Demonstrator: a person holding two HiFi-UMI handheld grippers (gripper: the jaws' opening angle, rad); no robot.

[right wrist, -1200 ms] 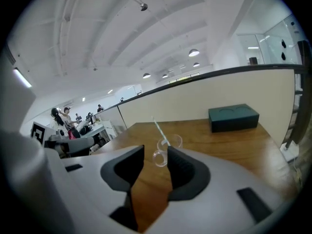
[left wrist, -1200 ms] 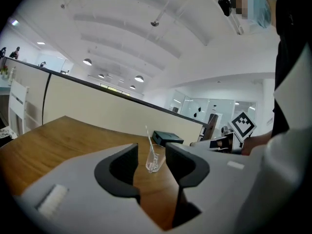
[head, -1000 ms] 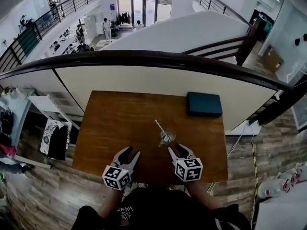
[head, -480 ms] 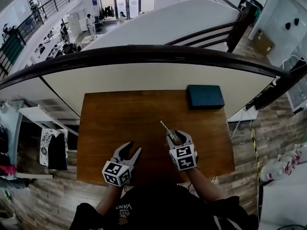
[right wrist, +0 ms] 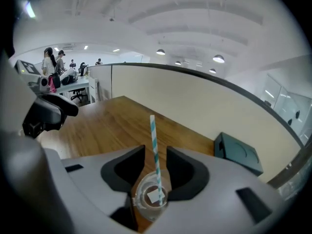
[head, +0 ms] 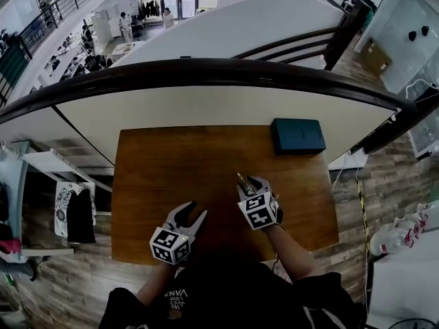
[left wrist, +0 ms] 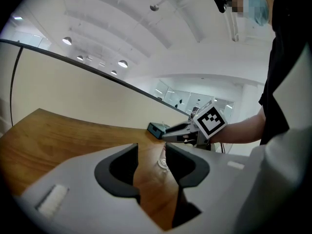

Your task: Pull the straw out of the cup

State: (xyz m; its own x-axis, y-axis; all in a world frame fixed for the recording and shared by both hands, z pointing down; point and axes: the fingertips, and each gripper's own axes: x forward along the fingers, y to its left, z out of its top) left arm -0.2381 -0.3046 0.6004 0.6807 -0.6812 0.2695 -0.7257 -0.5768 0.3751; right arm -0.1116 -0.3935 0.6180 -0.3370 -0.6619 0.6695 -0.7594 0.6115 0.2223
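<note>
A white straw with teal stripes (right wrist: 154, 152) stands in a clear cup (right wrist: 149, 199) on the wooden table (head: 171, 163). In the right gripper view the straw rises between the open jaws of my right gripper (right wrist: 156, 152), with a gap on each side. The cup sits low between the jaws. In the head view my right gripper (head: 252, 182) covers the cup and only the tip of the straw (head: 241, 179) shows. My left gripper (head: 193, 212) is open and empty near the front edge, left of the cup (left wrist: 162, 162).
A dark teal box (head: 298, 136) lies at the table's back right corner. A curved dark railing (head: 206, 74) and a pale wall run behind the table. Bare wood stretches to the left and back of the cup.
My right gripper has moved forward and left over the cup, so its jaws now flank the straw. The left gripper has barely shifted.
</note>
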